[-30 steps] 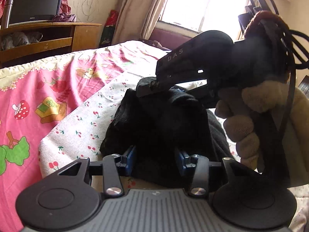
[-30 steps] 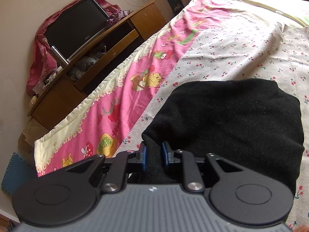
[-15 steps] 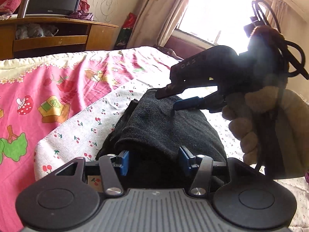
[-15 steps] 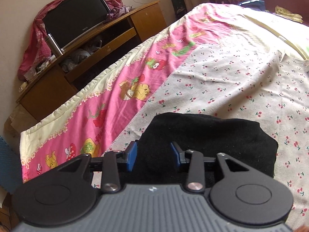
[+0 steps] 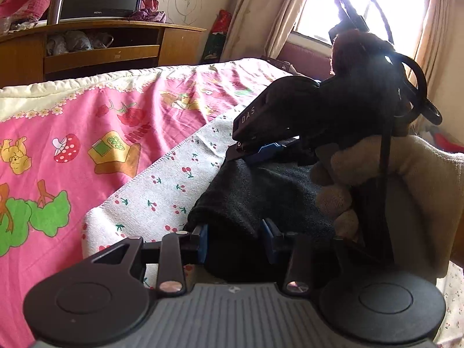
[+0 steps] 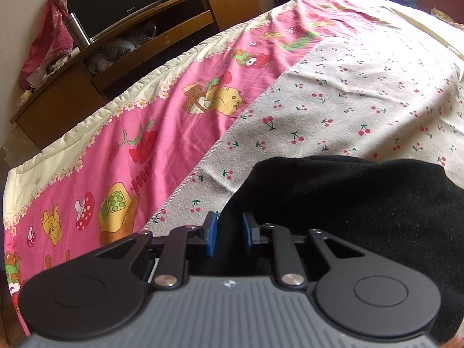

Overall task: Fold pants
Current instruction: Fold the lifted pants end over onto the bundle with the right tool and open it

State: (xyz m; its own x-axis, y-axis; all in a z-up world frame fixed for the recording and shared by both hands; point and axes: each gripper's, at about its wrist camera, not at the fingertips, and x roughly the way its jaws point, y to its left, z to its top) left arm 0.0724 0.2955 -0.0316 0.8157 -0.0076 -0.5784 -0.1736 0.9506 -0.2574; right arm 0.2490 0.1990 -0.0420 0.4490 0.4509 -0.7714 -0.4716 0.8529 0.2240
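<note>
The black pants (image 5: 261,197) lie folded in a thick bundle on the cherry-print sheet (image 5: 162,185); they also show in the right wrist view (image 6: 348,203). My left gripper (image 5: 236,242) is open, its blue pads either side of the bundle's near edge. My right gripper (image 6: 229,232) is open with a narrow gap, over the bundle's left edge. In the left wrist view the right gripper (image 5: 261,148) hovers just above the bundle's far end, held by a gloved hand (image 5: 362,174).
A pink cartoon quilt (image 5: 72,145) covers the bed's left side. A wooden TV stand (image 5: 101,49) with a television and a steel flask stands beyond the bed. A bright window (image 5: 362,3) with curtains is at the back.
The right gripper let go of the pants fold and opened, then narrowed a little. The bundle settled flatter on the sheet. The left gripper stayed open at the near edge.
</note>
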